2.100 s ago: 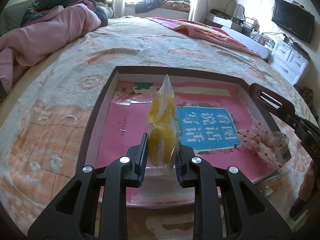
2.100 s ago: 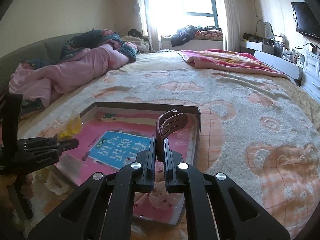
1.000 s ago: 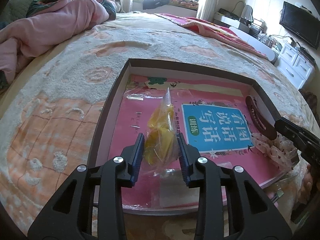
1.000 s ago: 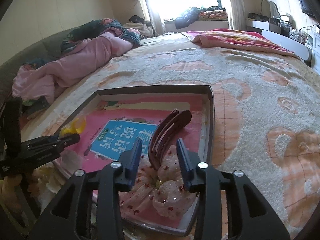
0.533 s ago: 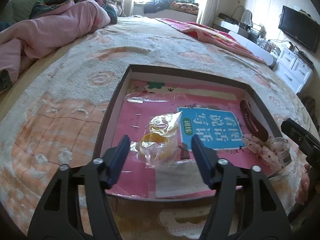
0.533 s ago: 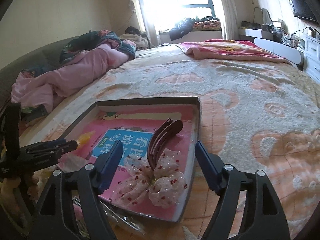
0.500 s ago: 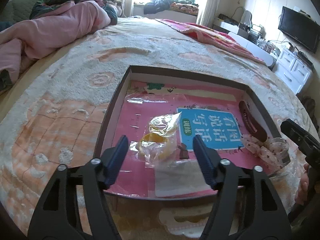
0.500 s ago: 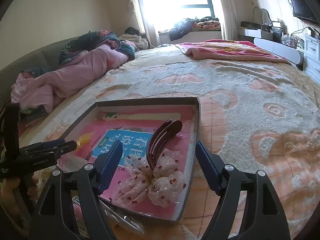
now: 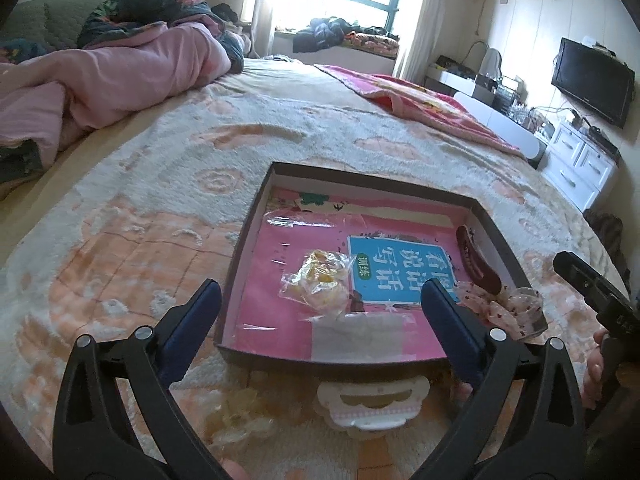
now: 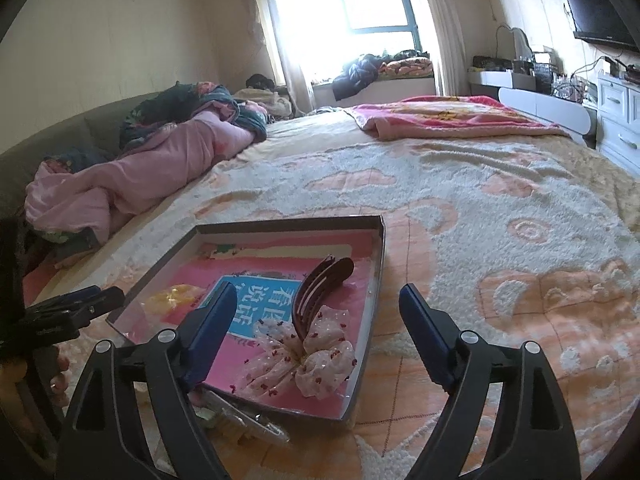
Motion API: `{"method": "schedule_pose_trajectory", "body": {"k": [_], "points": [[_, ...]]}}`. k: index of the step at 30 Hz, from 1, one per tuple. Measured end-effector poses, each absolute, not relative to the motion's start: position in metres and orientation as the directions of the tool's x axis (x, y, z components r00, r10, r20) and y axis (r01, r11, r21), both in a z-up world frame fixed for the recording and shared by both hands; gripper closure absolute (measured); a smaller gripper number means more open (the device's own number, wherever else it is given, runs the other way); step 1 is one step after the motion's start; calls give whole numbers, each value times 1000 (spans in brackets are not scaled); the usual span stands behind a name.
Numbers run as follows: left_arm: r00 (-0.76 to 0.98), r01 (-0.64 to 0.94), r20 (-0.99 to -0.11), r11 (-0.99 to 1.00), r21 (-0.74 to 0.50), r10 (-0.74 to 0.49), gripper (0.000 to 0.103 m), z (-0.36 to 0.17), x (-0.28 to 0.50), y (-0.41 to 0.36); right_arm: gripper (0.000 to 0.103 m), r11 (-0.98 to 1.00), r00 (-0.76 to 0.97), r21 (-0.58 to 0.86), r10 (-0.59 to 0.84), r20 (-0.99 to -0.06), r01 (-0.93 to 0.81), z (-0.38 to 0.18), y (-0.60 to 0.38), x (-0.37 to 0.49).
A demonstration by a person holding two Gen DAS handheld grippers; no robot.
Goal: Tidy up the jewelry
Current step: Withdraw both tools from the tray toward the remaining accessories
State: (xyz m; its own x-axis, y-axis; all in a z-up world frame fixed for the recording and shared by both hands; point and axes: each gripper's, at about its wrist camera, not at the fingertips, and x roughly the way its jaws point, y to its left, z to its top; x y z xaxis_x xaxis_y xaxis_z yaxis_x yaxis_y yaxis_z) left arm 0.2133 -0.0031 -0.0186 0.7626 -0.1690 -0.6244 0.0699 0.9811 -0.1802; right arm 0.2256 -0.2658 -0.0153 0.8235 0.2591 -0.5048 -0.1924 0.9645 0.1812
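Jaws spread wide and empty on left gripper (image 9: 320,304) and right gripper (image 10: 318,310), hovering over the tray (image 9: 244,240) on the bed. Bagged yellow pieces (image 9: 322,282) lying flat mid-tray, seemingly sorted; brown hair clip (image 10: 320,290) near right wall, long axis running away, propped on lace bow (image 10: 308,356).

Left hand-held gripper (image 9: 320,300) gapes over bagged yellow jewelry (image 9: 320,280) in tray (image 9: 244,240).
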Motion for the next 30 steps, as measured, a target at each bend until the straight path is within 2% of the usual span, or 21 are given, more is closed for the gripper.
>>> {"method": "schedule_pose_trajectory", "body": {"k": [16, 30], "points": [[812, 79, -567, 988, -130, -139, 12, -3, 178, -7, 22, 959, 837, 170, 280, -469, -226, -1, -258, 195], [812, 84, -568, 990, -115, -135, 12, -8, 156, -7, 21, 950, 821, 181, 311, -479, -255, -4, -254, 169]]}}
